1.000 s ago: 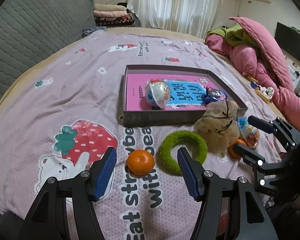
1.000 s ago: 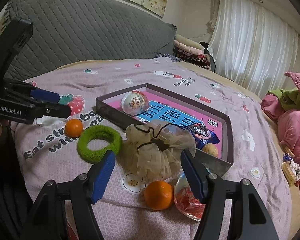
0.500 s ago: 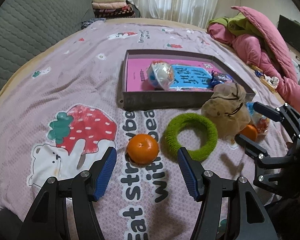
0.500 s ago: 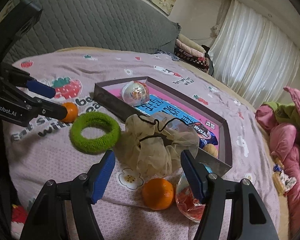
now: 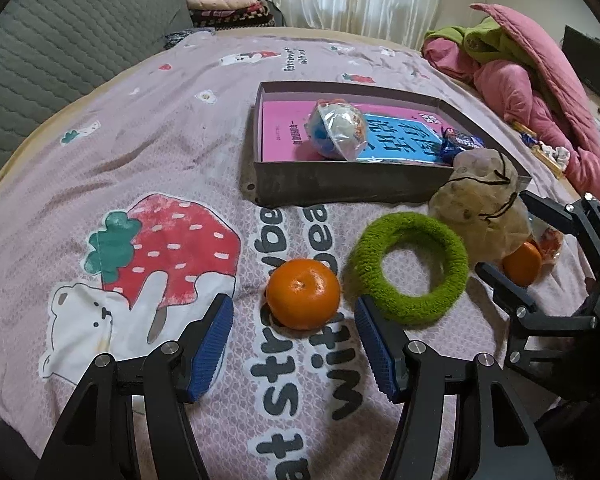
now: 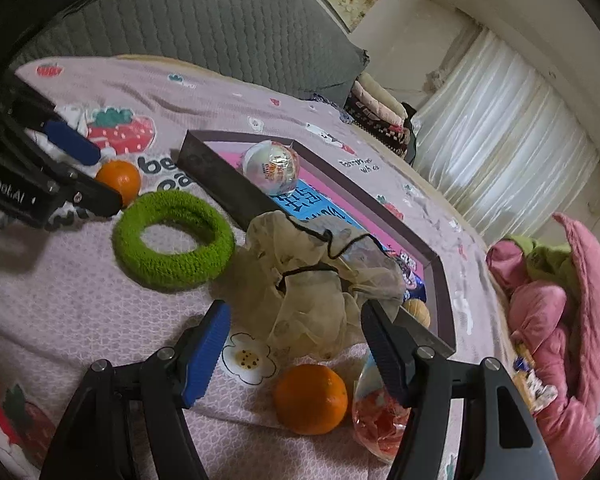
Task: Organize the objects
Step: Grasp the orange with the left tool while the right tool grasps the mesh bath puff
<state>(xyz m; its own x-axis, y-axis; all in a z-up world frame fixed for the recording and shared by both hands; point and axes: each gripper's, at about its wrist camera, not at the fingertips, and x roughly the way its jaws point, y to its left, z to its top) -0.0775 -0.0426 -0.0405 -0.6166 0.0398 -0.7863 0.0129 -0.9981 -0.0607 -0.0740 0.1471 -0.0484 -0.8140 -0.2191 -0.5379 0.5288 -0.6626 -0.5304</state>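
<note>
just ahead, orange (image 5: 303, 299) between open jaws.

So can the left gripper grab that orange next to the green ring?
Probably yes. The left gripper has its jaws open, and the orange sits just ahead between them, with nothing blocking; the green ring lies beside.

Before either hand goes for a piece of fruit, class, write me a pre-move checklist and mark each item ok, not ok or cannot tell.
1. Left tongs open and empty: ok.
2. Left orange lined up between the left tongs' fingers: ok.
3. Right tongs open and empty: ok.
4. Right orange clear of neighbours: not ok, a plastic capsule sits tight beside it.
5. Box has free room: ok.
6. Green ring clear of the left tongs: cannot tell.
</note>
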